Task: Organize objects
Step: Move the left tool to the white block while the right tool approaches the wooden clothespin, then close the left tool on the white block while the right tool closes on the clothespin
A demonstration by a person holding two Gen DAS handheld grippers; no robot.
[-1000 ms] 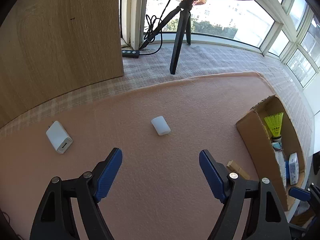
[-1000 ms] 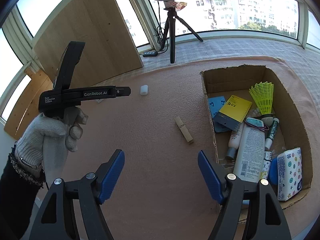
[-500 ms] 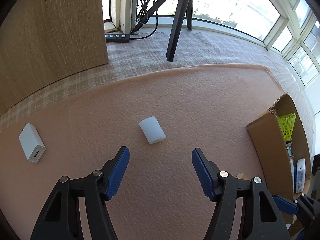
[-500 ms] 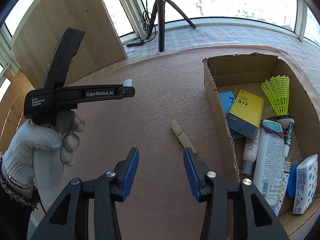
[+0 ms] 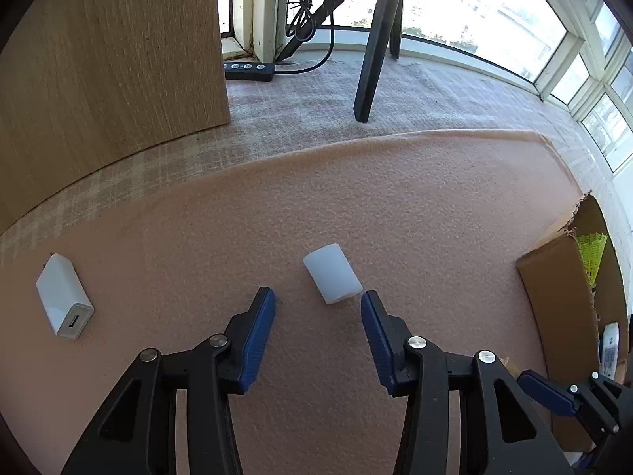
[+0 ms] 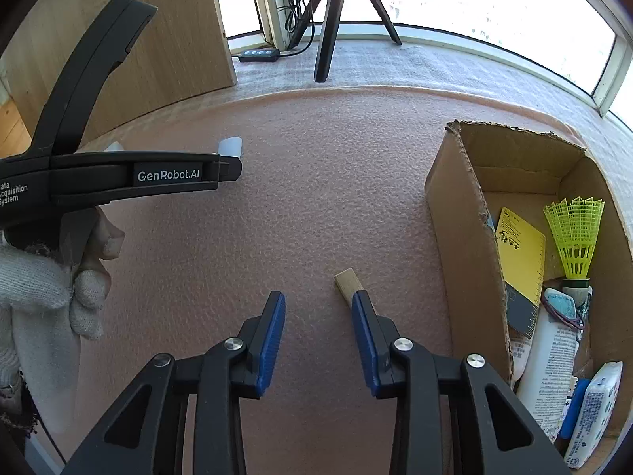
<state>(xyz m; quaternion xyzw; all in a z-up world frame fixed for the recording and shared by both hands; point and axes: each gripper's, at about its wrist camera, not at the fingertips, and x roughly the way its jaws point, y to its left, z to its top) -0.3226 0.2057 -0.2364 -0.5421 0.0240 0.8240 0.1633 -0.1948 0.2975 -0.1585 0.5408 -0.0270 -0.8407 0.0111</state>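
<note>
A small white plastic cap (image 5: 332,279) lies on the pink mat, just ahead of my left gripper (image 5: 316,301) and near its right finger. The left jaws are closing and their pads do not touch the cap. A wooden clothespin (image 6: 348,287) lies on the mat, its near end hidden behind the right finger of my right gripper (image 6: 318,303). The right jaws are closing too, with only mat between the pads. A white USB charger (image 5: 65,306) lies at the left. In the right wrist view a gloved hand (image 6: 39,285) holds the left gripper (image 6: 235,166), with the cap (image 6: 231,146) beyond its tip.
An open cardboard box (image 6: 459,206) stands at the right. It holds a yellow shuttlecock (image 6: 573,233), a yellow card (image 6: 518,249), a white tube (image 6: 550,356) and other items. A wooden panel (image 5: 110,71), a tripod leg (image 5: 372,59) and a power strip (image 5: 249,71) stand beyond the mat.
Both grippers sank toward the mat and their jaws narrowed. The left one came up to the white cap. The right one moved over to the clothespin.
</note>
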